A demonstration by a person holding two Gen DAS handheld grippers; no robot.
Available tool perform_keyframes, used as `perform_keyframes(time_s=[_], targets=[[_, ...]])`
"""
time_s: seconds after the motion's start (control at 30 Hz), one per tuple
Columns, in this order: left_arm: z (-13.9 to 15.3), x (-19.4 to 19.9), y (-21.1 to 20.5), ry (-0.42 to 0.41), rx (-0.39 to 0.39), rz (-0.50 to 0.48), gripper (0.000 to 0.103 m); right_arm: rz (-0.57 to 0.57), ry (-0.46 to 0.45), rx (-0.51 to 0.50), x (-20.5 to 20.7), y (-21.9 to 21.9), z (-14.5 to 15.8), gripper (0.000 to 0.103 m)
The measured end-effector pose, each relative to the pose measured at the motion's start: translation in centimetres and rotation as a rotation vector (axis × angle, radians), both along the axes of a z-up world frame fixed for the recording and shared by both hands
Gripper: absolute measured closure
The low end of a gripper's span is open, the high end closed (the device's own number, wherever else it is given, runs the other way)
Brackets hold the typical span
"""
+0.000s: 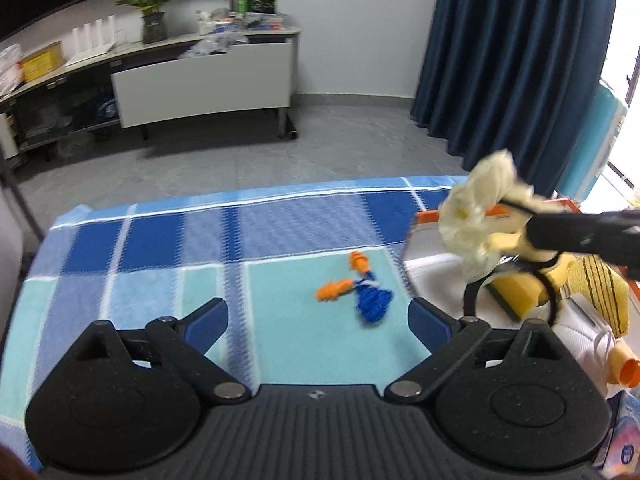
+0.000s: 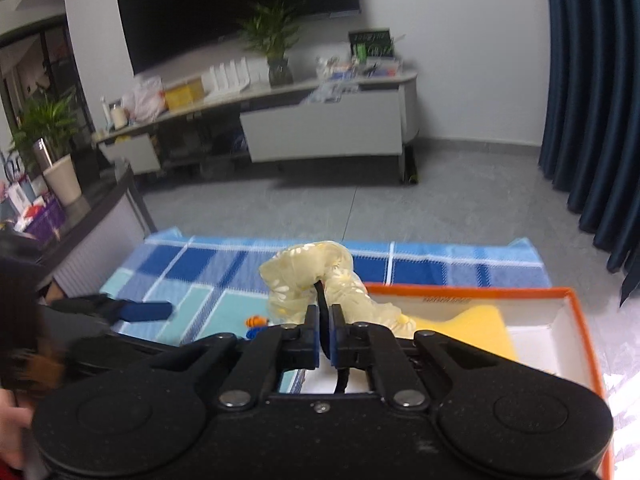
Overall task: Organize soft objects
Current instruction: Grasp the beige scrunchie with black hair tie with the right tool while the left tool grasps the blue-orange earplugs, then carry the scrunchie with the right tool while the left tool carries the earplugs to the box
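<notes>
Soft objects mostly sorted: sponge (image 1: 516, 296), striped yellow item (image 1: 600, 292) and white cloth (image 1: 580, 320) already lie in the orange-rimmed box (image 2: 576, 320). Right gripper (image 2: 325, 312), fingers pinched on the black band of a cream scrunchie-like headband (image 2: 312, 272), holds it raised at the box's near edge. Left gripper (image 1: 318, 312), fingers wide and empty, hangs over the checked tabletop cloth (image 1: 160, 248). Remaining, as judged: orange-and-blue corded earplugs (image 1: 356, 292), loose on the cloth between those fingers.

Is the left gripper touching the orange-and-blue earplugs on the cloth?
Apart. The left wrist view shows the left gripper open, bare cloth between its fingers and the earplugs.
</notes>
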State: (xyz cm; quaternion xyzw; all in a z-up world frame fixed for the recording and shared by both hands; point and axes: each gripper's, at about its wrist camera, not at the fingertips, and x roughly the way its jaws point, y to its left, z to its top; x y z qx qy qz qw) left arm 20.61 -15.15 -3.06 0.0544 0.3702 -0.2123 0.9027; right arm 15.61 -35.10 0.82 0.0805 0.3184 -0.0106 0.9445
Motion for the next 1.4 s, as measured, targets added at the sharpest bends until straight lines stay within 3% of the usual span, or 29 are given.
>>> perform_keyframes(time_s=[0.1, 0.23, 0.27, 0.33, 0.43, 0.87, 1.13, 1.4], targets=[[-0.8, 0.6, -1.4, -0.014, 0.037, -0.022, 0.010, -0.009, -0.022, -0.001, -0.6, -0.2, 0.7, 0.098], [-2.1, 1.4, -1.9, 0.012, 0.058, -0.029, 0.050, -0.012, -0.038, -0.006, -1.1, -0.1, 0.9, 0.098], [-2.3, 1.3, -1.6, 0.005, 0.047, -0.028, 0.052, -0.012, -0.040, -0.003, -1.2, -0.2, 0.9, 0.098], [-2.2, 0.9, -1.4, -0.017, 0.056, -0.044, 0.075, -0.018, -0.046, 0.002, -1.3, -0.3, 0.9, 0.098], [-1.9, 0.6, -0.9, -0.017, 0.037, -0.053, 0.087, -0.020, -0.052, 0.009, -1.4, -0.4, 0.9, 0.098], [3.8, -4.3, 0.8, -0.159, -0.033, -0.030, 0.089, -0.038, -0.091, 0.033, -4.1, -0.2, 2.4, 0.098], [6.6, -7.4, 0.9, -0.188, -0.019, 0.050, 0.089, -0.034, -0.120, 0.034, -7.2, 1.0, 4.1, 0.098], [8.8, -10.8, 1.0, -0.210, -0.042, 0.059, 0.089, -0.046, -0.144, 0.017, -10.5, 1.7, 5.8, 0.098]])
